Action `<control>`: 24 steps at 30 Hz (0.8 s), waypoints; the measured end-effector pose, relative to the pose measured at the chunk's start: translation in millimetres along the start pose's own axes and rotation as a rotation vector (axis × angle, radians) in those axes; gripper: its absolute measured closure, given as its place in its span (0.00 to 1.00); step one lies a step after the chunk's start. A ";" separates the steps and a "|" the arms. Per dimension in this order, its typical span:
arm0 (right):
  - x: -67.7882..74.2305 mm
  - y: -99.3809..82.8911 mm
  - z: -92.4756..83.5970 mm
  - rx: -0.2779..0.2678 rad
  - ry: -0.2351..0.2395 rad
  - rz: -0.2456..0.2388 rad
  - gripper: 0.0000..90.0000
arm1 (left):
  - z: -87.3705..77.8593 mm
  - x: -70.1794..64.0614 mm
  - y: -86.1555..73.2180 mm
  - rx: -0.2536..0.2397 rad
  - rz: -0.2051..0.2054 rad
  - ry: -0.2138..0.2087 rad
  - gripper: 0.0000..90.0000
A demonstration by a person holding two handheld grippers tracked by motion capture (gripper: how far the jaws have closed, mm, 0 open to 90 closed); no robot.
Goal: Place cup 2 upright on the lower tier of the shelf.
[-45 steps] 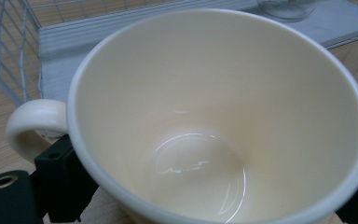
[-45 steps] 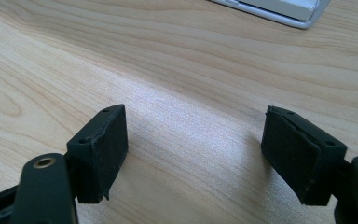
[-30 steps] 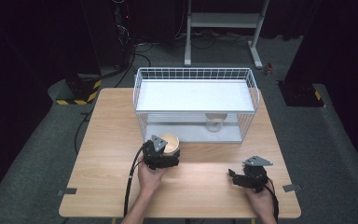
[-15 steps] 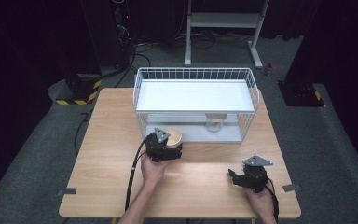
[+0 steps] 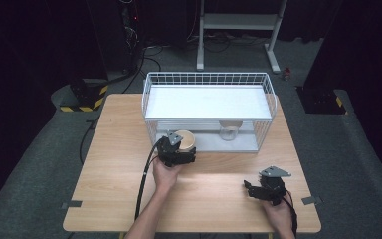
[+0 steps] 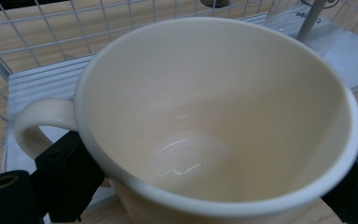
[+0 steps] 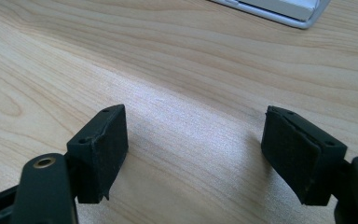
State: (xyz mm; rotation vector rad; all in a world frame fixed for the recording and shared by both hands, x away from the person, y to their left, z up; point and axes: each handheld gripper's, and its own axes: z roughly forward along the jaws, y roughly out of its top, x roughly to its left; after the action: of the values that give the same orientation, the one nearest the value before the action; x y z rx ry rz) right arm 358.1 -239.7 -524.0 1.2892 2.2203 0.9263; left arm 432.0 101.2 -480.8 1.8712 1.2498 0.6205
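Between my left fingers [image 5: 183, 147] sits a cream mug [image 5: 185, 140], clamped at its sides just in front of the white wire basket [image 5: 149, 107]; glossy, handled, upright and empty. Inside the basket's lower level stands a clear glass jar [image 5: 229, 130]. Over on the bare wooden surface [image 5: 109, 164], my right fingers [image 5: 248, 188] stand apart, holding nothing.

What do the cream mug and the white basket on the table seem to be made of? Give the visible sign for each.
Cream mug: probably glazed ceramic; smooth, with glossy highlights inside and a thick rounded rim.
White basket: apparently coated metal wire; thin, straight white rods form an open grid.
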 end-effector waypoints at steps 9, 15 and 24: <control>0.0 0.0 0.0 0.000 0.000 0.000 0.25 | 5.2 4.0 3.5 0.001 -0.001 0.014 0.09; 0.0 0.0 0.0 0.000 0.000 -0.001 0.25 | 11.5 3.1 6.3 -0.007 0.011 0.018 0.09; 0.0 0.1 -0.1 0.002 0.000 0.000 0.25 | 19.6 5.2 7.4 -0.026 0.010 0.025 0.09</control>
State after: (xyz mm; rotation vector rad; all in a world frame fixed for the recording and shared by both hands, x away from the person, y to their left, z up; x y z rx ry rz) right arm 358.1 -239.7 -523.9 1.2893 2.2218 0.9248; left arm 452.7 97.8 -486.1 1.8546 1.2434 0.6647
